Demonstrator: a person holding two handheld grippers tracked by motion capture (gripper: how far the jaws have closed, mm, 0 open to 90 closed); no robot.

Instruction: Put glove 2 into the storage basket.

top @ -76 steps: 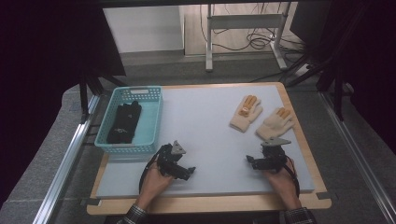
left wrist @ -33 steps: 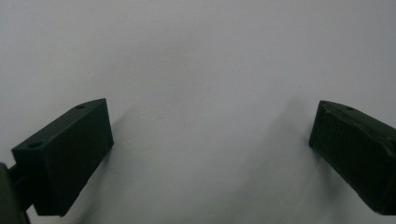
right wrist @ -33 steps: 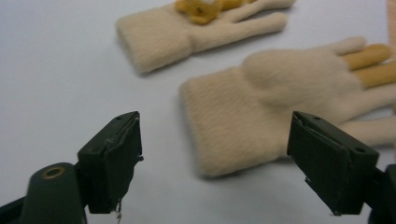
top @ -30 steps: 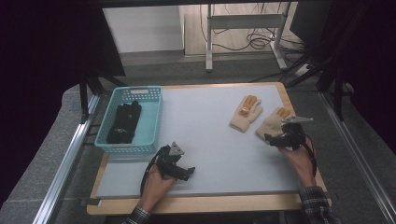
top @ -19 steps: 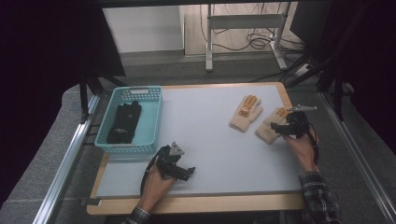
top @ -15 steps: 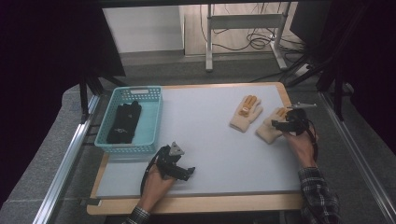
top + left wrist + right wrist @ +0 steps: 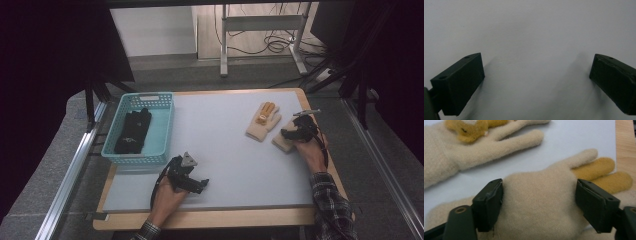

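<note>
Two cream knitted gloves with yellow fingers lie on the white mat (image 7: 225, 150) at the right. My right gripper (image 7: 289, 134) is down on the nearer glove (image 7: 281, 144). In the right gripper view the right gripper (image 7: 540, 195) is open, with its jaws wide apart on either side of that glove's palm (image 7: 536, 180). The other glove (image 7: 262, 121) lies just to the left, also seen in the right gripper view (image 7: 461, 152). My left gripper (image 7: 197, 184) rests on the mat near the front left. In the left gripper view it (image 7: 536, 75) is open over bare mat (image 7: 529, 30).
A light blue basket (image 7: 162, 127) stands at the table's left side with black gloves (image 7: 132, 131) inside. The wooden table edge (image 7: 320, 165) runs close along the right of my right hand. A metal rail (image 7: 75, 170) borders the left.
My right gripper has moved from the front of the table forward and to the right, onto the nearer cream glove. The left gripper has stayed where it was.
</note>
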